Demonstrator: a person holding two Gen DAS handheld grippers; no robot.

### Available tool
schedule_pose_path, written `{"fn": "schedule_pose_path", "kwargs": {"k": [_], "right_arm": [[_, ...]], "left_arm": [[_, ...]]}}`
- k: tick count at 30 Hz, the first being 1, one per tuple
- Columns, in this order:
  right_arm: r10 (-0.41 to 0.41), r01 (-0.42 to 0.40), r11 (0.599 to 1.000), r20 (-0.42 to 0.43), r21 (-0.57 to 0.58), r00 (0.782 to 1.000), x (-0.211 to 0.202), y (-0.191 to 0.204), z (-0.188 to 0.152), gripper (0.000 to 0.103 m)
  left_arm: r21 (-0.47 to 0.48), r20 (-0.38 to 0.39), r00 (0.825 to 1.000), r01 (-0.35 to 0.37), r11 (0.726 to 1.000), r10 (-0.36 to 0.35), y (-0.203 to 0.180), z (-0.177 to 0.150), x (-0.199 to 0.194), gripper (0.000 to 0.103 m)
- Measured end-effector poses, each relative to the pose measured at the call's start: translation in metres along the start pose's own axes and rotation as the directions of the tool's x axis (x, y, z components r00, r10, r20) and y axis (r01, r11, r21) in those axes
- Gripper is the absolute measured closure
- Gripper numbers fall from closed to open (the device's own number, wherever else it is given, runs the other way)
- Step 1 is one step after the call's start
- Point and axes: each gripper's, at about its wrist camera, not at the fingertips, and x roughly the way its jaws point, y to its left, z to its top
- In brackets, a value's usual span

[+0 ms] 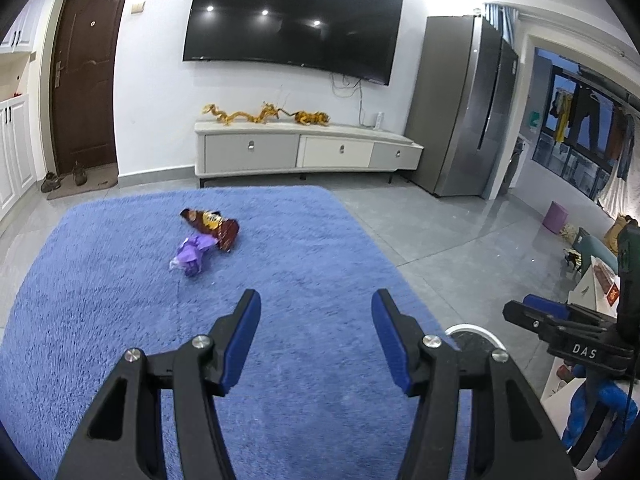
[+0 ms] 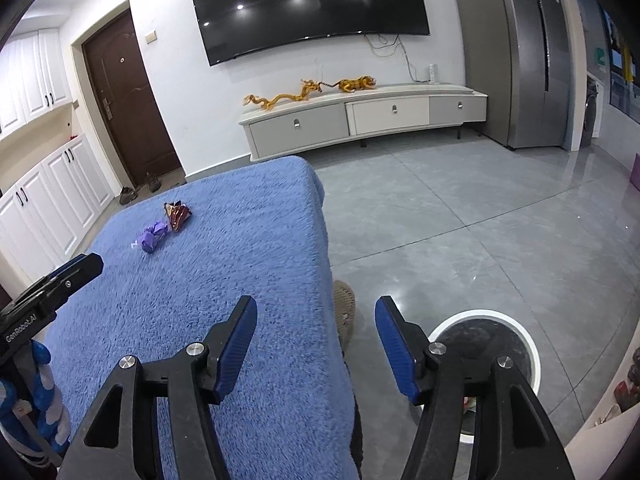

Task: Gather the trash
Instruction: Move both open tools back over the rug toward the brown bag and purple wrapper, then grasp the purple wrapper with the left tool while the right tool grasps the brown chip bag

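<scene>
Both grippers hang empty, fingers spread wide: the left gripper (image 1: 316,300) over the blue-covered counter (image 1: 120,320), the right gripper (image 2: 316,306) at its edge above the bin (image 2: 486,346).

Two wrappers lie touching, left of centre: one purple wrapper (image 1: 192,254), one brown wrapper (image 1: 212,226). A grab at either could snag the shaggy cover, or drag its neighbour along and drop it short of the bin.

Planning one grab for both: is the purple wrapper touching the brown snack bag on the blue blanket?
Touching. In the left wrist view, the purple wrapper overlaps the brown snack bag with no blue blanket between them.
</scene>
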Motion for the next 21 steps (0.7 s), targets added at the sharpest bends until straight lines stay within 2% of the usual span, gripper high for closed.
{"fn": "schedule_pose_path", "kwargs": {"k": [5,9,16,21], "right_arm": [[0.032,-0.032,0.999,-0.03,-0.018,0.999,0.025,0.011,0.007,0.044],[0.079,-0.081,0.996,-0.042,-0.042,0.996,0.049,0.024,0.017,0.044],[0.165,-0.17,0.981,-0.064,-0.097,0.984,0.093,0.052,0.038,0.044],[0.222,-0.232,0.963,-0.08,-0.139,0.972,0.125,0.07,0.057,0.044]], "left_arm": [[-0.04,-0.046,0.999,-0.007,0.999,0.005,0.03,-0.005,0.021,0.047],[-0.118,-0.08,0.996,0.024,0.993,-0.034,0.063,-0.006,0.038,0.047],[-0.157,-0.113,0.993,-0.045,0.987,0.027,0.111,0.008,0.077,0.047],[-0.142,-0.126,0.99,-0.083,0.986,0.065,0.131,0.027,0.112,0.047]]}}
